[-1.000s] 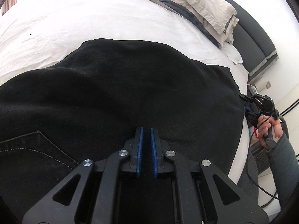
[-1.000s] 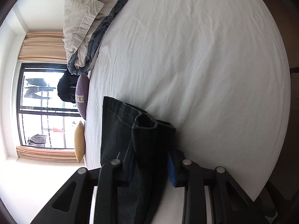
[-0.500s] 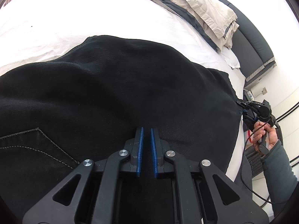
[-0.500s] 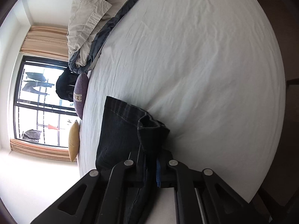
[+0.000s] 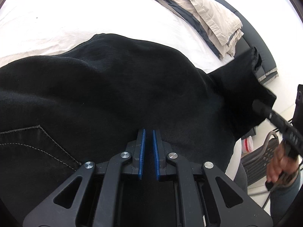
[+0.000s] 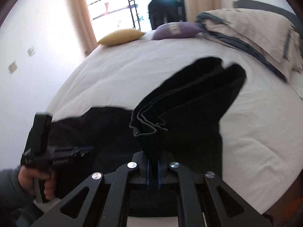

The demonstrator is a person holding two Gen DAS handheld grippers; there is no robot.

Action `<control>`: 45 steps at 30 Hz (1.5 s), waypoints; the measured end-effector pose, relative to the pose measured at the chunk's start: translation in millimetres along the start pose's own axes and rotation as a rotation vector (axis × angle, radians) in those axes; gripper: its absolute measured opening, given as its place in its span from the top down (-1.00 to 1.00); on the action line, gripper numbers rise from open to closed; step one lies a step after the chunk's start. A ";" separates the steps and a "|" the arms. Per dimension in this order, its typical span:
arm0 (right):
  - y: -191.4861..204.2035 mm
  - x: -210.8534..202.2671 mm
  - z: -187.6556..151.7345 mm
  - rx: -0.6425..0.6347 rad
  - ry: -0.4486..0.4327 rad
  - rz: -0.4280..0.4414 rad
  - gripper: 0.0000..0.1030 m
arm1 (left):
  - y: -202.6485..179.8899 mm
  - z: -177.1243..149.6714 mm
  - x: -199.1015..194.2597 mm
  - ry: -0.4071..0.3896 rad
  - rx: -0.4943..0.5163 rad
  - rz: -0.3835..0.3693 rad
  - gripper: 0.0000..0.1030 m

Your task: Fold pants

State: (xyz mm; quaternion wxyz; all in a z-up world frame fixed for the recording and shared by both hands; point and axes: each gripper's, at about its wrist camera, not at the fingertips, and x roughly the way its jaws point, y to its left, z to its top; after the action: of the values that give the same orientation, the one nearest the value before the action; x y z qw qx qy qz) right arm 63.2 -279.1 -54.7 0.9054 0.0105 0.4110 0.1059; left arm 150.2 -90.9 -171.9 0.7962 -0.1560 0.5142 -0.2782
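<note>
Black pants (image 5: 113,94) lie spread over the white bed (image 5: 56,19), a stitched back pocket at the lower left. My left gripper (image 5: 148,135) rests on the pants near the waist, its blue pads nearly together with a narrow gap and black cloth behind them; whether it pinches cloth is unclear. My right gripper (image 6: 153,162) is shut on the leg hems (image 6: 185,104) and holds them lifted above the bed. The lifted leg end (image 5: 246,87) shows at the right of the left wrist view, with the right gripper's body (image 5: 278,123) under it.
A folded beige and grey duvet (image 5: 208,19) lies by the dark headboard (image 5: 263,45). A purple cushion (image 6: 176,31) and a yellow cushion (image 6: 121,36) sit at the bed's far edge before a window. A chair (image 5: 259,157) stands beside the bed.
My right gripper closed on the leg hems, lifted them off the bed and swung round towards the waist. The left gripper stayed in place.
</note>
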 end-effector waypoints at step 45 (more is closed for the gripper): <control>204.3 31.5 -96.0 -0.684 -0.022 -0.203 0.83 | 97.0 -33.1 -110.5 -0.108 -0.569 -0.305 0.77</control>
State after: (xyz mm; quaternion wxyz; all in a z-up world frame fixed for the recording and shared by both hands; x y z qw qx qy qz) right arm -25.8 -79.6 -119.9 0.8669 -0.3327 0.3408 0.1470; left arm 112.6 54.3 -156.9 0.6959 -0.4620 0.4991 -0.2307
